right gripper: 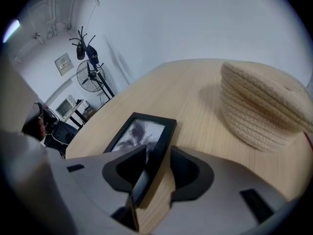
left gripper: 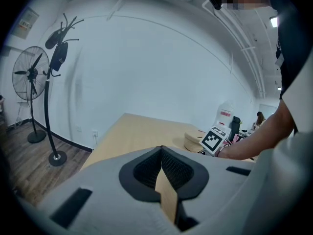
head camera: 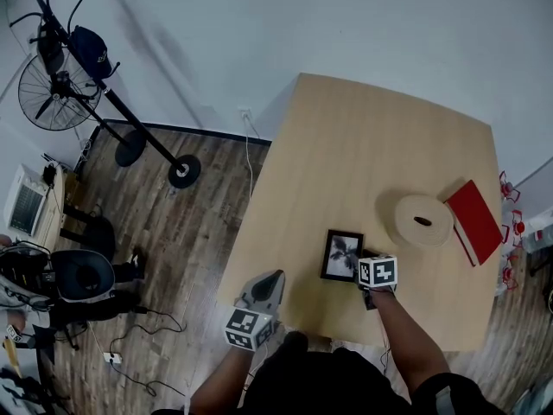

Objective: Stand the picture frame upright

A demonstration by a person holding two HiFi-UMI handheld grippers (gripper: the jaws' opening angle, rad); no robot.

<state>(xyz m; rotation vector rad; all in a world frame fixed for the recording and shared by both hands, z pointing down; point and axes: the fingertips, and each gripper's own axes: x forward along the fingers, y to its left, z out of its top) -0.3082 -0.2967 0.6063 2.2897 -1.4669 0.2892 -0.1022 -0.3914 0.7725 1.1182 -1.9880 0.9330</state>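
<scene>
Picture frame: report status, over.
Left gripper shut, empty, held aside. Right gripper open, jaws straddling the picture frame edge. Frame flat, face up, not yet upright. Woven basket and red book apart, not in the way.

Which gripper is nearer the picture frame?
Right. The right gripper has an edge of the picture frame between its open jaws; the left gripper hangs at the near edge of the table, apart from the frame.

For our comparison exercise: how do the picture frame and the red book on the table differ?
The picture frame is black-rimmed around a dark photo; the red book is plain red. The frame's edge sits between the open jaws of the right tongs; the book lies untouched near the right edge of the table. Both lie flat.
</scene>
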